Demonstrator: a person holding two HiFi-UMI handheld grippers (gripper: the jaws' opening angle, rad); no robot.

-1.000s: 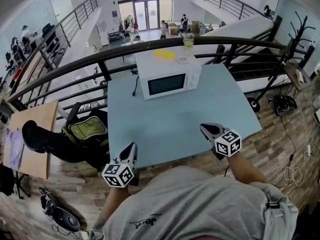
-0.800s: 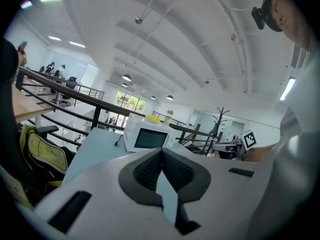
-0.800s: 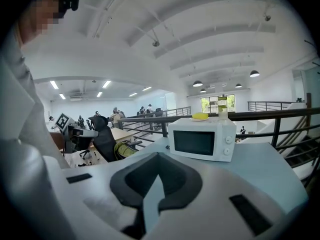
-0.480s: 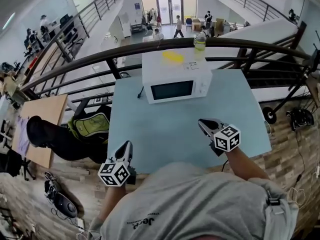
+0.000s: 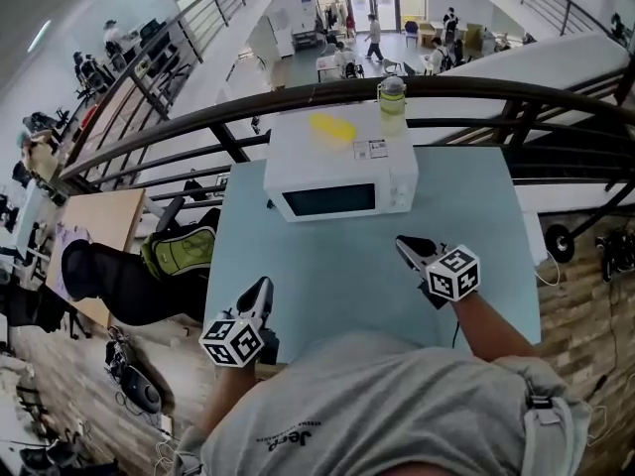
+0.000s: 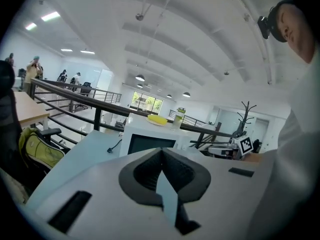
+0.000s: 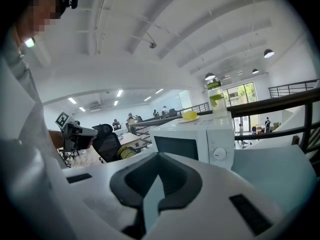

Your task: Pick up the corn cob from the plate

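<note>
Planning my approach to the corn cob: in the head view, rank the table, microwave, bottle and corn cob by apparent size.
1. table
2. microwave
3. bottle and corn cob: they look about equal in this view, so I won't rank one over the other.

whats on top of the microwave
On the microwave: a yellow corn cob on a white plate, a clear bottle of yellowish drink, and a small printed label. The cob covers the plate's middle; the closed door hides the inside.

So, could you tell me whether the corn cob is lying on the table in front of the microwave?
No, the corn cob lies on top of the microwave, near the bottle, not on the table.
</note>
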